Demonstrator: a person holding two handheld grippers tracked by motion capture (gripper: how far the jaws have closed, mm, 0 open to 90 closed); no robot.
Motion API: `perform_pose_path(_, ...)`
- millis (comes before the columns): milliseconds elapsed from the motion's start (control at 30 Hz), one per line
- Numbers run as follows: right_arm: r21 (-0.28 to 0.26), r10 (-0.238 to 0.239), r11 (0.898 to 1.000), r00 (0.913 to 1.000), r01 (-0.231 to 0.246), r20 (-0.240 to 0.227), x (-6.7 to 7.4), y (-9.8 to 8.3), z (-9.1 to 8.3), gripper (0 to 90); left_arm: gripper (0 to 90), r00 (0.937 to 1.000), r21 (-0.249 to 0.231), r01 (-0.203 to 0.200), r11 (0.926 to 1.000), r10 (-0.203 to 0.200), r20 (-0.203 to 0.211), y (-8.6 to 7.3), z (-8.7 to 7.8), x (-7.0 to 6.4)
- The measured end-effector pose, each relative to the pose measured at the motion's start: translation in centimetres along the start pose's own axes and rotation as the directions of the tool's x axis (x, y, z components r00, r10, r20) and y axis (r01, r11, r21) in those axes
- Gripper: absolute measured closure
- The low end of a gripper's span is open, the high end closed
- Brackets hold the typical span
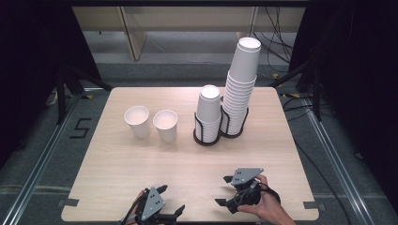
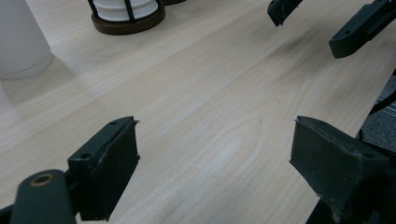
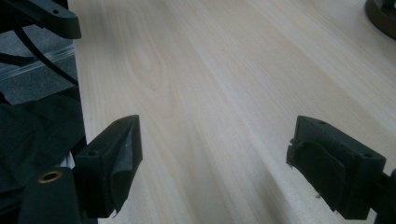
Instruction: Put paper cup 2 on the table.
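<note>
Two loose white paper cups stand upright and side by side on the wooden table (image 1: 141, 164), one to the left (image 1: 137, 121) and one to the right (image 1: 165, 124). Behind them to the right, a short stack of upside-down cups (image 1: 208, 112) and a taller stack (image 1: 240, 89) each sit in a black holder. At the near edge, my left gripper (image 1: 171, 199) is open with nothing between its jaws, which spread wide over bare wood (image 2: 215, 154). My right gripper (image 1: 224, 191) is also open and holds nothing (image 3: 215, 149). Both are well short of the cups.
The left gripper view catches the right gripper (image 2: 327, 23) at its top right, one loose cup (image 2: 21, 42) at its left, and a holder base (image 2: 126, 14). Dark curtains flank the table. Cables lie on the floor behind (image 1: 277, 42).
</note>
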State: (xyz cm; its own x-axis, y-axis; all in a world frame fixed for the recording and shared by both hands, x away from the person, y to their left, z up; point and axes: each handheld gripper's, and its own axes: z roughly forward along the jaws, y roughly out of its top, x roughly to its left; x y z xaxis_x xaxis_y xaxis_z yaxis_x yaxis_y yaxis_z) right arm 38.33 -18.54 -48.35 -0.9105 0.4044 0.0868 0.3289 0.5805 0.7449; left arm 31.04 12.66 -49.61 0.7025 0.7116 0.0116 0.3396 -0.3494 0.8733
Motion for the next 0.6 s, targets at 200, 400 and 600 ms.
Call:
perform_pose_path(200, 0.003, -0.003, 1.0, 1.0, 0.003, 0.0, 0.01, -0.02, 0.04, 17.5, 14.3, 1.0, -0.003, -0.006, 1.0, 0.006, 0.0, -0.04, 0.22, 0.1)
perform_pose_path(400, 0.004, -0.003, 1.0, 1.0, 0.003, -0.001, -0.06, -0.04, 0.03, 17.4, 14.3, 0.9999, -0.001, 0.0, 1.0, 0.0, 0.011, -0.02, 0.24, 0.15)
perform_pose_path(600, -0.001, -0.003, 1.0, 1.0, 0.003, 0.004, -0.15, -0.07, 0.0, 17.3, 14.3, 0.9999, -0.001, -0.009, 1.0, 0.009, 0.011, 0.04, 0.21, 0.19)
